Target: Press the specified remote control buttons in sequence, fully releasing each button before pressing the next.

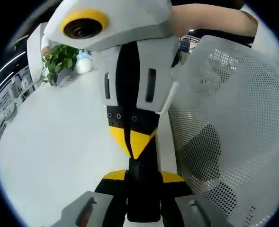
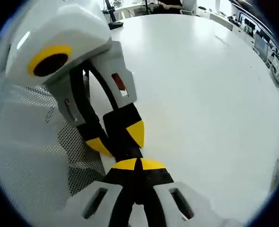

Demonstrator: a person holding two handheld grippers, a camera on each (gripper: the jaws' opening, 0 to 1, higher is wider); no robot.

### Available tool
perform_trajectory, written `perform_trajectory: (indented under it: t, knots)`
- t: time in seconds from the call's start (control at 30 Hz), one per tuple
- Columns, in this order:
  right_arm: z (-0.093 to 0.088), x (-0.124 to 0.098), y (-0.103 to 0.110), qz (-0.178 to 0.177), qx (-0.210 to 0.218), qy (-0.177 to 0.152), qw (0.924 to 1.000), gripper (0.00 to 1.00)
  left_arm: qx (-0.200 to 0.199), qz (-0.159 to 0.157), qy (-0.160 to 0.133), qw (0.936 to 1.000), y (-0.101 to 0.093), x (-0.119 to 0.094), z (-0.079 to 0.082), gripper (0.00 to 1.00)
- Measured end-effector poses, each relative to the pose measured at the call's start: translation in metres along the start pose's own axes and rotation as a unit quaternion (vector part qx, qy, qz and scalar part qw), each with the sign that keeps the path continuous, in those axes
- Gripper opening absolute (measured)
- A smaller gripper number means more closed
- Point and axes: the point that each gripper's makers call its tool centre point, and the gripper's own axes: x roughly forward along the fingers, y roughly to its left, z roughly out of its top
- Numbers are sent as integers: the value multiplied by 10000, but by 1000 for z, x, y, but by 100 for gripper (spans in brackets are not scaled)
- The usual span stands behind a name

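two grippers meet over a white tabletop (image 2: 210, 94). the left gripper (image 1: 141, 177) has its yellow-tipped jaws clenched on a slim black remote (image 1: 141, 194), gripping it by the sides above the tabletop. the right gripper (image 1: 132, 142) has its jaws pressed together, and their yellow point rests on the remote's upper end. the remote shows as a plain dark bar; buttons and any lettering are too dark to read. a white perforated mesh panel (image 1: 234, 118) stands just beside the grippers, and a small green plant (image 1: 61, 59) sits well apart.
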Motion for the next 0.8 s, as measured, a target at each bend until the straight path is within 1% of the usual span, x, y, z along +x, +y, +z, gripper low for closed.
perform_trajectory:
  t: [0.07, 0.2, 0.27, 0.33, 0.43, 0.5, 0.57, 0.67, 0.7, 0.77, 0.8]
  knots:
    - [0, 0, -1, 64, 39, 90, 9999, 0, 34, -2, 12, 10000, 0, 0, 0, 25]
    - [-1, 2, -2, 354, 312, 422, 9980, 0, 54, -18, 13, 10000, 0, 0, 0, 25]
    - [0, 3, -2, 408, 292, 562, 9972, 0, 33, -14, -11, 10000, 0, 0, 0, 25]
    - [0, 3, -1, 455, 277, 690, 9962, 0, -64, -21, -103, 9999, 1, -1, -1, 25]
    - [-1, 4, -1, 539, 327, 809, 9947, 0, -239, -41, -368, 9990, 1, -1, -1, 25]
    - [-1, 4, -1, 594, 434, 857, 9936, 0, -222, -10, -463, 9987, 1, -1, -2, 25]
    - [-1, 3, -1, 612, 425, 889, 9932, 0, -303, 16, -577, 9979, 2, -1, -1, 25]
    - [-2, 2, 2, 500, 252, 864, 9947, 0, -339, 25, -643, 9974, 2, -1, -1, 25]
    - [-2, 2, 2, 479, 234, 855, 9949, 0, -381, 17, -675, 9970, 2, -1, 0, 25]
    - [-2, 1, 2, 372, 46, 801, 9961, 0, -543, -7, -777, 9955, 2, -2, 1, 24]
    - [-2, 2, 2, 322, -28, 772, 9965, 0, -553, -12, -794, 9953, 2, -3, 1, 24]
